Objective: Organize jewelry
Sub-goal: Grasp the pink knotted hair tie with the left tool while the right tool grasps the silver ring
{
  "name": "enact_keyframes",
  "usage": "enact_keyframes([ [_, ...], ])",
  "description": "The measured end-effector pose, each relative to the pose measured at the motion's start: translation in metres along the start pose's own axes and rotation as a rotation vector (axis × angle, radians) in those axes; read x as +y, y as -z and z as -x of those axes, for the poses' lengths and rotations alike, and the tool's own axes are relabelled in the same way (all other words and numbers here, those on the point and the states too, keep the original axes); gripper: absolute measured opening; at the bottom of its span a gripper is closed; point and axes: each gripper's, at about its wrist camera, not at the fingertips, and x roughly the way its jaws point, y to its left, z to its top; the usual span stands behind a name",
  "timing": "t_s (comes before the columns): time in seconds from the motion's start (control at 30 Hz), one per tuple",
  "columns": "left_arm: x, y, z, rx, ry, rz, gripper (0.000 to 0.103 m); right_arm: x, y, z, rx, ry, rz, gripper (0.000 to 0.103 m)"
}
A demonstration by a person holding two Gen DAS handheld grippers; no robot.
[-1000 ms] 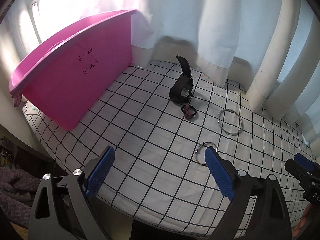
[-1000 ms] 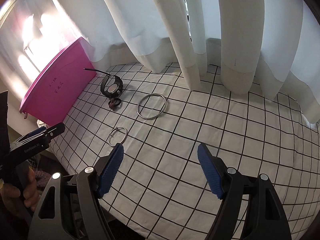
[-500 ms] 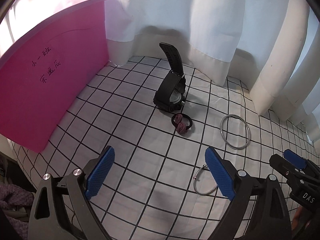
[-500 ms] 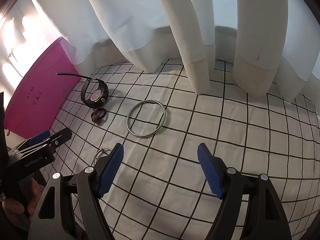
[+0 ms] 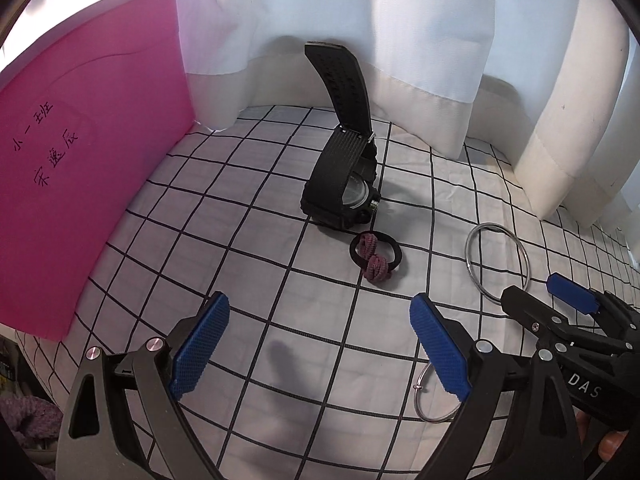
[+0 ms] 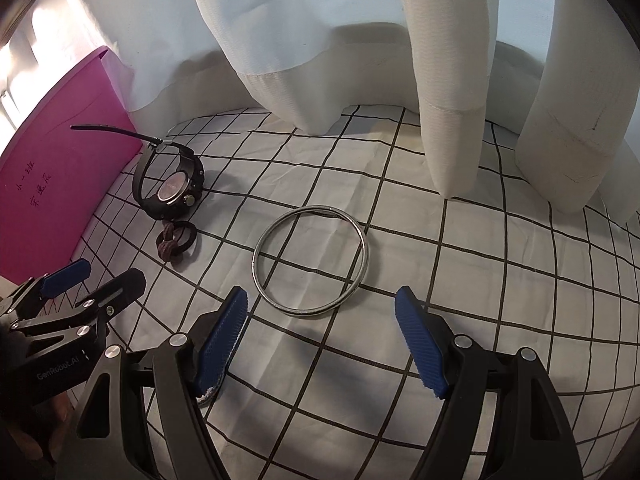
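A black wristwatch (image 5: 344, 192) with its strap sticking up lies on the checked cloth; it also shows in the right wrist view (image 6: 172, 188). In front of it lies a black hair tie with a maroon knot (image 5: 374, 258), also in the right wrist view (image 6: 174, 242). A large silver bangle (image 6: 310, 260) lies just ahead of my open, empty right gripper (image 6: 320, 344); it also shows in the left wrist view (image 5: 498, 264). A small open silver bangle (image 5: 432, 396) lies partly behind my right fingertip. My left gripper (image 5: 320, 344) is open and empty, short of the hair tie.
A pink plastic bin (image 5: 80, 168) with handwritten characters stands at the left, also in the right wrist view (image 6: 56, 184). White curtains (image 6: 360, 60) hang along the back and rest on the cloth. The right gripper (image 5: 568, 320) shows in the left wrist view.
Both grippers have moved forward and lower toward the jewelry. The watch, hair tie and large bangle look nearer. The small bangle has slipped behind the left gripper's right finger.
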Motion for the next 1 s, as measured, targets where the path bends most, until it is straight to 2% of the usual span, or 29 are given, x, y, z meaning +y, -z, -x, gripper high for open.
enact_keyframes([
  [0.2, 0.007, -0.002, -0.005, 0.003, 0.007, 0.005, 0.09, 0.011, -0.006, -0.014, 0.008, 0.023, 0.027, 0.073],
  [0.47, 0.012, -0.003, -0.007, 0.002, 0.012, 0.014, 0.09, 0.031, -0.007, -0.027, -0.02, 0.125, 0.146, 0.074],
  [1.0, -0.019, -0.012, -0.023, 0.012, 0.062, 0.013, 0.09, -0.007, -0.012, -0.021, -0.058, 0.147, 0.089, 0.074],
])
